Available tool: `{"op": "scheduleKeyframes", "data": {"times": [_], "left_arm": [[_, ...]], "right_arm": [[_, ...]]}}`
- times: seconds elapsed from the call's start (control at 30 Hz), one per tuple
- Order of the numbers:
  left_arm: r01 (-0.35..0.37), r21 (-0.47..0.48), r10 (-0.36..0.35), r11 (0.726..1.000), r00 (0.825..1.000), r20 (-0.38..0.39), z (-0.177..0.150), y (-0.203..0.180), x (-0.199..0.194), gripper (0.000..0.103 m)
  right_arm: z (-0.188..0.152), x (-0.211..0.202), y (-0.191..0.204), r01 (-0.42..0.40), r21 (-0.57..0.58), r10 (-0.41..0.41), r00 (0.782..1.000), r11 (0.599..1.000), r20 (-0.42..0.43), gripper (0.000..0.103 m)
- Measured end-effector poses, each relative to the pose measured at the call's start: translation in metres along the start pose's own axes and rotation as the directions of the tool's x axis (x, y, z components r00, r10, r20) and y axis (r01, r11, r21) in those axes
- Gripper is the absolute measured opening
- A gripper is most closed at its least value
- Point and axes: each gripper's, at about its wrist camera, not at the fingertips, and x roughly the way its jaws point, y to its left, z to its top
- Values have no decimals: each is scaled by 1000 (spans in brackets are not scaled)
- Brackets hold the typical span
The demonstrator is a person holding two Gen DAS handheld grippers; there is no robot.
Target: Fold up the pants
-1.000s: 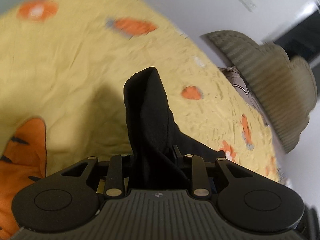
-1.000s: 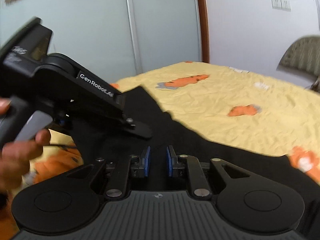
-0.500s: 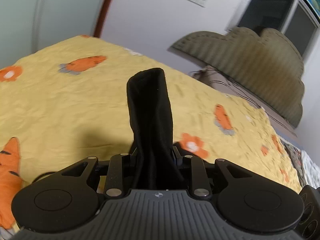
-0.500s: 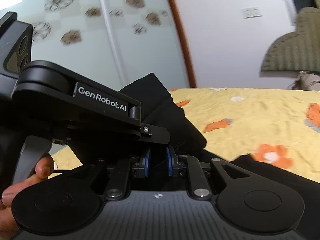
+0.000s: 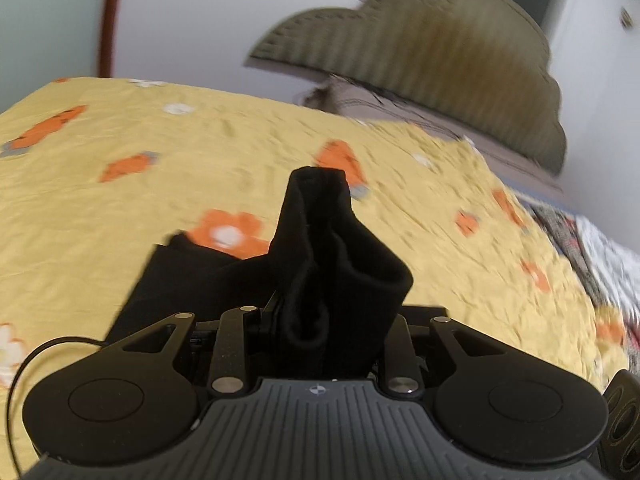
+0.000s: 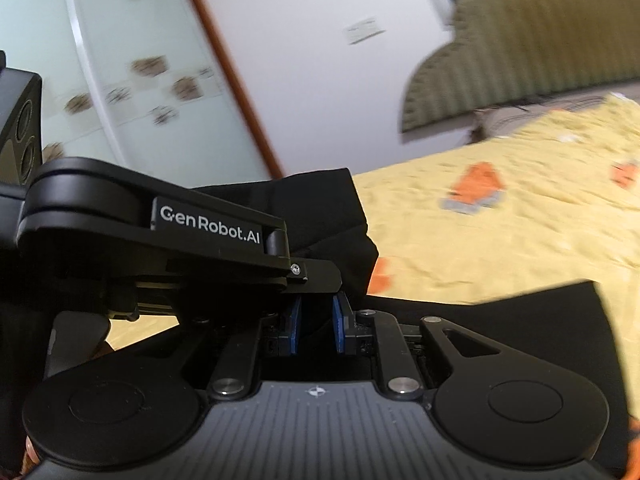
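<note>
Both claws clamp the black pants (image 5: pixel 320 256) — left claw (image 5: pixel 320 320) bunches an edge, right claw (image 6: pixel 316 328) nips cloth beside it at 10 o'clock. Pinching adjacent edge points probably carries one fold over; the rest trails on the bed (image 5: pixel 120 208) — 3 o'clock, right view.

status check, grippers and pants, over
Left gripper shut on black pants. Right gripper also clamped on them. Pants lifted over yellow bedspread. Nothing in the way.
</note>
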Motion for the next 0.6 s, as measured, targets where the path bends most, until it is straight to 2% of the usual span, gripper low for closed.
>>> {"op": "scheduleKeyframes", "data": {"times": [0.27, 0.5, 0.6], "left_arm": [[47, 98, -40, 994, 997, -67, -20, -67, 43, 27], [66, 129, -48, 989, 990, -134, -35, -95, 72, 28], [90, 135, -68, 987, 986, -155, -40, -100, 79, 40]], "right_arm": [[-8, -29, -65, 115, 123, -118, 993, 986, 14, 17], [-18, -41, -99, 182, 201, -181, 983, 963, -21, 17], [-19, -46, -103, 227, 193, -223, 974, 955, -42, 17]]}}
